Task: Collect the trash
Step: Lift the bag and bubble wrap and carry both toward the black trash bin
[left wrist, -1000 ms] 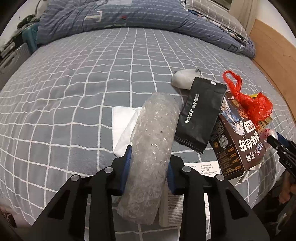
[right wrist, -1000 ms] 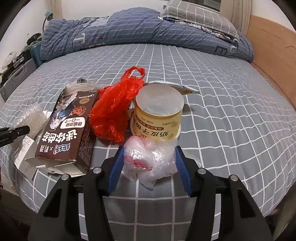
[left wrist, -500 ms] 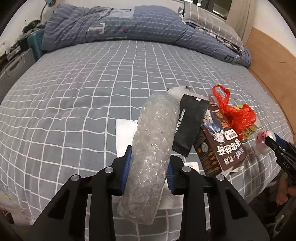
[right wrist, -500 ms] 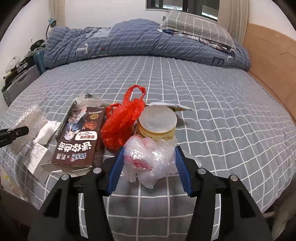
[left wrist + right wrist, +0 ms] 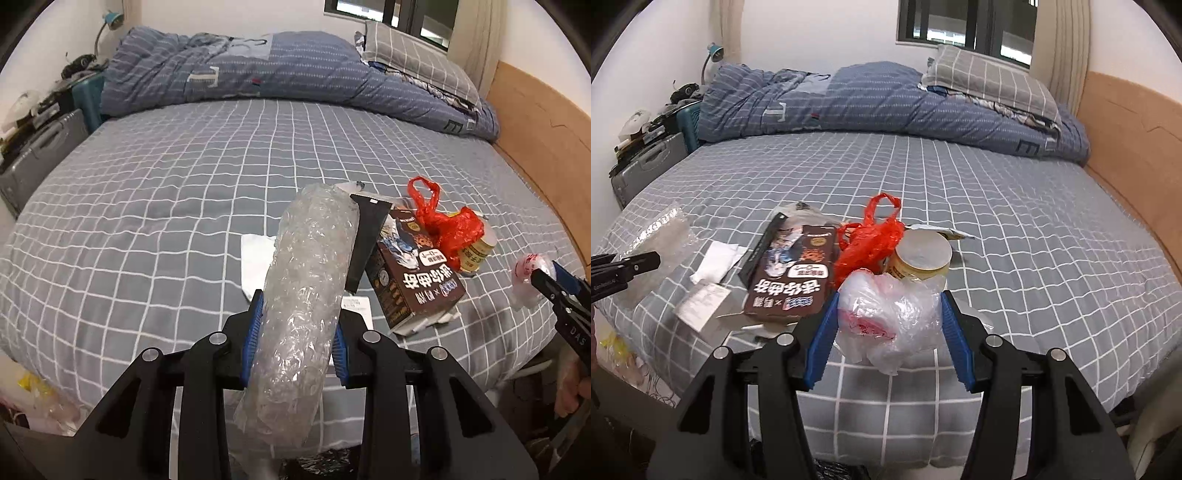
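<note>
The left gripper (image 5: 297, 332) is clamped on a roll of bubble wrap (image 5: 306, 288), its blue pads (image 5: 254, 334) pressing into both sides so the roll stands up between them, held above the near edge of the bed (image 5: 155, 192). The right gripper (image 5: 888, 334) stands about half open, yet its blue pads (image 5: 822, 339) grip a crumpled clear plastic bag (image 5: 890, 317) with a pink printed patch, also lifted clear of the bed's near edge. The rest of the trash lies in a cluster close to that near edge: a brown carton (image 5: 792, 275) with white lettering, a flat black packet (image 5: 365, 240) partly tucked behind the bubble wrap and the carton, a red plastic bag (image 5: 868, 242) touching a yellow tub (image 5: 921, 260) with a pale lid, a white tissue (image 5: 716, 262) and a printed slip of paper (image 5: 700, 306) just beside the carton. In the left wrist view the bubble wrap hides much of the tissue and the paper slip, and the tub is mostly covered by the red bag. The roll's lower end is cut off by the bottom of the picture. At the right edge of that view part of a hand (image 5: 572, 384) holding the right gripper is visible, blurred and cropped. A folded blue quilt (image 5: 871, 107) and a grey checked pillow (image 5: 990, 85) lie along the bed's far edge, and clutter beyond the left side of the bed is too small to make out.
</note>
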